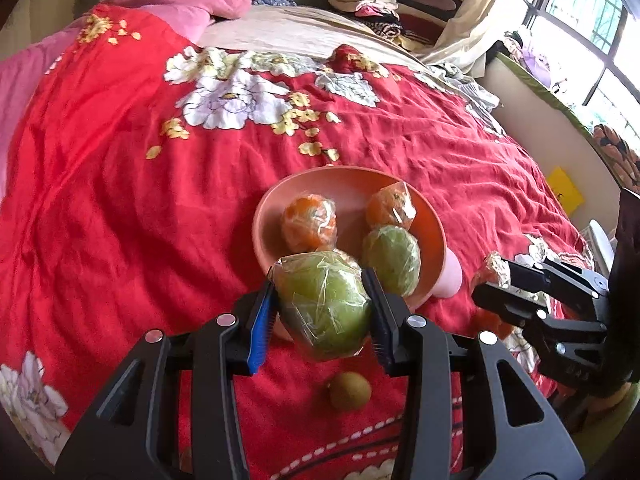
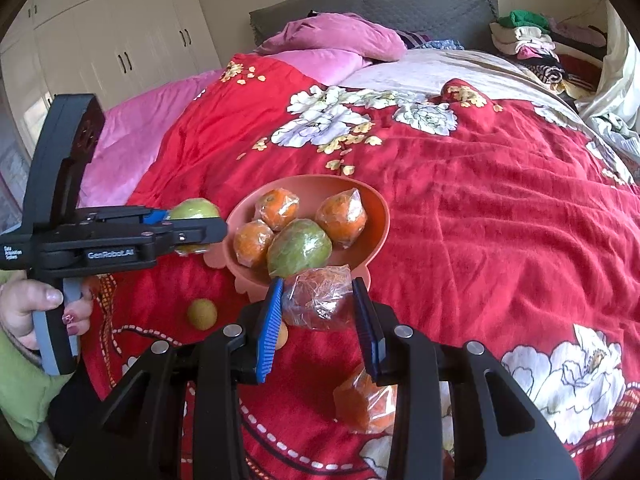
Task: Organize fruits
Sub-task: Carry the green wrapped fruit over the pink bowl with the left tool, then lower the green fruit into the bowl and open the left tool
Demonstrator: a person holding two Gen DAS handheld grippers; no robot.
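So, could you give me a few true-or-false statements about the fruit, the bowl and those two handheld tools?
1. The left tool grips a green wrapped fruit. True.
2. The pink bowl is empty. False: it holds three wrapped oranges and one green fruit.
3. The right tool holds a wrapped orange fruit. True.
4. Everything sits on a bare wooden table. False: it rests on a red floral bedspread.
5. A small green fruit lies loose outside the bowl. True.
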